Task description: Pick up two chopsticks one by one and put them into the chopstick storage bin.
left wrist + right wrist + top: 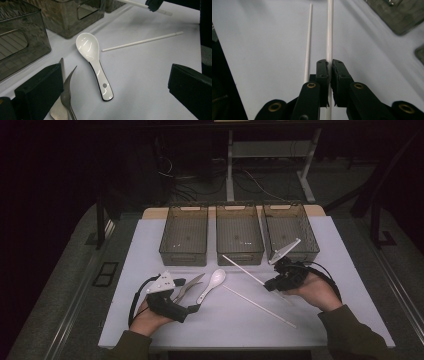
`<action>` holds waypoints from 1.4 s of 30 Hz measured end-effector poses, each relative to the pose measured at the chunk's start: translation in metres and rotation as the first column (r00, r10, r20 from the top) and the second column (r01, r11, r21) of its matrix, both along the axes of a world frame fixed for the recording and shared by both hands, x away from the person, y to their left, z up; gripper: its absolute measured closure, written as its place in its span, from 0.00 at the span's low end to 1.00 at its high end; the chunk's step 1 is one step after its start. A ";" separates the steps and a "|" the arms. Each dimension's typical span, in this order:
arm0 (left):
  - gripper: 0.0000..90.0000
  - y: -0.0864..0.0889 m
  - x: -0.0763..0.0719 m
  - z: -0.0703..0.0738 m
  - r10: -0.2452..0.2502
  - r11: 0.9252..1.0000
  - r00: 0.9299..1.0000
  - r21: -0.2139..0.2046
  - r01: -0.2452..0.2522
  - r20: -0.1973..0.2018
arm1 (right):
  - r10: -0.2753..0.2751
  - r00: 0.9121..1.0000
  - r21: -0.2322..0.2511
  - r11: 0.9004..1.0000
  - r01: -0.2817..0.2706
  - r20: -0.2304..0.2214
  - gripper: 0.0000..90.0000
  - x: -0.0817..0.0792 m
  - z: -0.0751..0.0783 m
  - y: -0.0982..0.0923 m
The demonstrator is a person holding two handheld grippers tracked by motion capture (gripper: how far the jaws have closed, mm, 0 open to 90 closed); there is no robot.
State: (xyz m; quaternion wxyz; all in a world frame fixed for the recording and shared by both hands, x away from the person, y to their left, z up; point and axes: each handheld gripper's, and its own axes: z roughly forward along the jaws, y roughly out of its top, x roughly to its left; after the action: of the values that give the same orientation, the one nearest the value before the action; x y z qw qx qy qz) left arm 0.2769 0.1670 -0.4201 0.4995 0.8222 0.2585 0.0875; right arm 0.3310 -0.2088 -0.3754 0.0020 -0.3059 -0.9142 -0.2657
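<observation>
Right gripper [329,65] clamps one chopstick [329,30], lifted mid-table. Left gripper [113,82] jaws wide over spoon [93,61]. Three bins [184,254] along far edge look empty; sorting prob. barely begun.

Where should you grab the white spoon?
Grip the white spoon by its narrow handle, coming straight down from above with jaws across it. It lies flat, bowl up toward the bins; the bowl is too wide, and the open left hand-held gripper is nearest.

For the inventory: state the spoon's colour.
White with a black edge, the spoon shows best in the left gripper view.
</observation>
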 end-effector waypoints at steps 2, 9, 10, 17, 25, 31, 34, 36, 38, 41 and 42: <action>0.00 0.000 0.000 0.000 0.001 1.000 1.000 -0.001 -0.001 0.000 | -0.005 1.000 0.015 1.000 0.005 0.007 0.93 0.004 0.003 0.002; 0.00 0.000 0.000 0.000 -0.004 1.000 1.000 0.006 0.004 0.005 | -0.021 1.000 0.048 0.999 0.020 0.009 0.93 0.022 0.017 0.017; 0.00 -0.001 0.000 0.000 -0.006 1.000 1.000 0.011 0.006 0.005 | -0.025 1.000 0.051 0.998 0.024 0.010 0.93 0.025 0.019 0.019; 0.00 0.000 0.000 0.000 0.004 1.000 1.000 -0.001 -0.004 0.003 | -0.044 0.999 0.067 0.997 0.043 0.017 0.93 0.048 0.033 0.039; 0.00 0.000 0.001 0.000 0.001 1.000 1.000 -0.006 -0.001 0.005 | -0.073 0.997 0.068 0.995 0.071 0.024 0.93 0.076 0.051 0.076; 0.00 0.001 0.001 0.001 -0.009 1.000 1.000 -0.011 0.009 0.010 | -0.110 0.994 0.065 0.992 0.109 0.017 0.93 0.102 0.058 0.107; 0.00 0.000 0.001 0.001 -0.010 1.000 1.000 -0.012 0.011 0.007 | -0.125 0.992 0.066 0.990 0.124 0.002 0.93 0.116 0.060 0.124; 0.00 0.001 0.002 0.001 -0.015 1.000 1.000 -0.007 0.015 0.013 | -0.136 0.991 0.060 0.989 0.137 -0.004 0.93 0.125 0.061 0.135; 0.00 0.000 0.001 0.001 -0.014 1.000 1.000 -0.015 0.014 0.012 | -0.151 0.988 0.059 0.987 0.152 -0.009 0.93 0.134 0.062 0.145; 0.00 0.000 0.001 0.001 -0.015 1.000 1.000 -0.020 0.015 0.011 | -0.171 0.985 0.053 0.984 0.172 -0.021 0.93 0.146 0.061 0.159; 0.00 0.000 0.001 0.001 -0.015 1.000 1.000 -0.020 0.015 0.011 | -0.171 0.985 0.053 0.984 0.172 -0.021 0.93 0.146 0.061 0.159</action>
State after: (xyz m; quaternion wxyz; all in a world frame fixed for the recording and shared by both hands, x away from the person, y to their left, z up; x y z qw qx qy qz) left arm 0.2783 0.1673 -0.4190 0.5099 0.8185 0.2505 0.0859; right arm 0.4767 -0.0498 -0.3139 -0.0049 -0.3854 -0.8768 -0.2875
